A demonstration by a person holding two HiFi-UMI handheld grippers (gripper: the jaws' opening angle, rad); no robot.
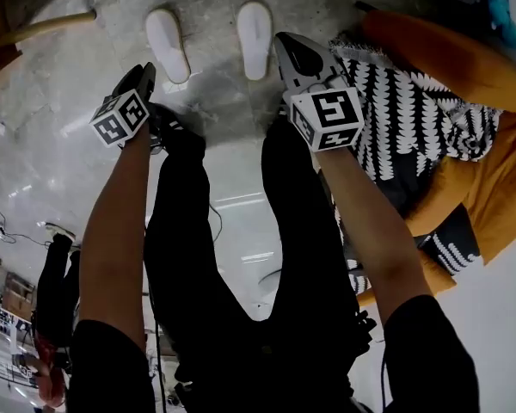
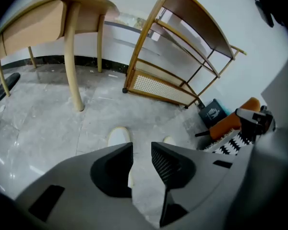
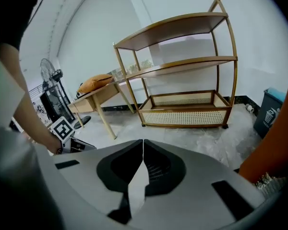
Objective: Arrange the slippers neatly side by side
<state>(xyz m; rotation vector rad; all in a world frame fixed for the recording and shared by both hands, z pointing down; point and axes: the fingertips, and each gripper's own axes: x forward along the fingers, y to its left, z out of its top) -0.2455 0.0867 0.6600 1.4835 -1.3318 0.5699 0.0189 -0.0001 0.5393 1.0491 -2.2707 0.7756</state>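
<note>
Grey floor [image 1: 215, 101], whole slippers [image 1: 168, 46] in head view

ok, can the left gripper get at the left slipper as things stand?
Probably yes. The left gripper has its jaws apart and empty, and the left slipper lies on the floor just ahead of them with nothing between. The right slipper sits apart, off to the side.

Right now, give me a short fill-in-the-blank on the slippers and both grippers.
1. On the floor lie ____ white slippers.
2. The left gripper has its jaws ____, pressing on nothing.
3. The right gripper has its jaws ____, with nothing held.
Missing words: two; open; shut.
</note>
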